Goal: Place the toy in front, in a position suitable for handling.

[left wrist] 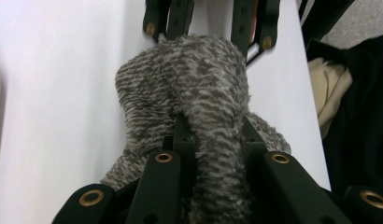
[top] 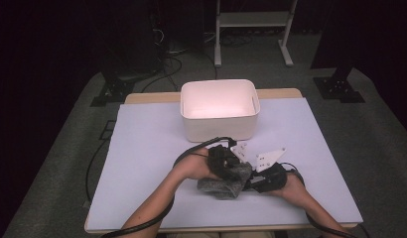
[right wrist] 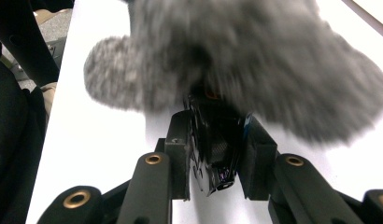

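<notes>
A grey fuzzy knitted cloth (top: 222, 187) lies bunched on the white table cover, between my two grippers. In the left gripper view the cloth (left wrist: 189, 88) runs up from between my jaws, and my left gripper (left wrist: 213, 135) is shut on a fold of it. The right gripper's black jaws (left wrist: 206, 18) meet the cloth's far end. In the right gripper view my right gripper (right wrist: 217, 135) is shut on a glossy black piece (right wrist: 218, 151) at the edge of the blurred cloth (right wrist: 255, 60). From above, left gripper (top: 237, 172) and right gripper (top: 249, 184) nearly touch.
A white open bin (top: 219, 130) stands just beyond the grippers at the table's middle back. The white table cover (top: 142, 158) stretches wide to the left and right. Cables trail from both grippers toward the near edge. A metal frame (top: 251, 20) stands on the floor behind.
</notes>
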Motion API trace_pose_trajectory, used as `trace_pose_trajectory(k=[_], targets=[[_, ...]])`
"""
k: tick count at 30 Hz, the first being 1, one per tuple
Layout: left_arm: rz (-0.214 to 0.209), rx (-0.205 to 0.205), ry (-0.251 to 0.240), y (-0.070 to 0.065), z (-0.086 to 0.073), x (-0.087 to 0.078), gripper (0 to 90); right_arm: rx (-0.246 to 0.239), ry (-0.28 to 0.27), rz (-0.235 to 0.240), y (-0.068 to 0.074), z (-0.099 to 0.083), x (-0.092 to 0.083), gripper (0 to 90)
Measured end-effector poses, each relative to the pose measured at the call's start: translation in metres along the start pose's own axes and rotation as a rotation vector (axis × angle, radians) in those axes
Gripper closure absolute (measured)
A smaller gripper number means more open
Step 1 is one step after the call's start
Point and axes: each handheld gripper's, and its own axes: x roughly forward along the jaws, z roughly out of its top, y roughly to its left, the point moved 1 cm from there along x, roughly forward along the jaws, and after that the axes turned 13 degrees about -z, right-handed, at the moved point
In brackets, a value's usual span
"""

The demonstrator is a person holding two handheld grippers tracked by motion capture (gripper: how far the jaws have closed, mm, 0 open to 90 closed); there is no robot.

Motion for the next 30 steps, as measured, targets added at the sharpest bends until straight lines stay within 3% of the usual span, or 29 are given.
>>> trace_pose_trajectory(k=[11, 19, 21, 25, 30], targets=[[0.057, -0.105, -0.068, -0.012, -0.062, -0.033, 74.9, 0.004, 0.015, 0.001, -0.001, 0.002, 0.0, 67.7], [0.082, -0.176, -0.136, -0.017, -0.098, -0.044, 74.8, 0.007, 0.036, 0.011, -0.001, 0.009, 0.0, 63.2], [0.077, -0.182, -0.156, -0.018, -0.103, -0.042, 74.8, 0.007, 0.036, -0.001, -0.001, 0.013, 0.001, 55.2], [0.08, -0.184, -0.18, -0.017, -0.103, -0.035, 74.9, -0.009, 0.054, 0.011, 0.0, 0.028, 0.006, 55.2], [0.082, -0.18, -0.186, -0.017, -0.103, -0.036, 75.0, -0.076, 0.108, 0.03, 0.003, 0.054, 0.018, 54.6]])
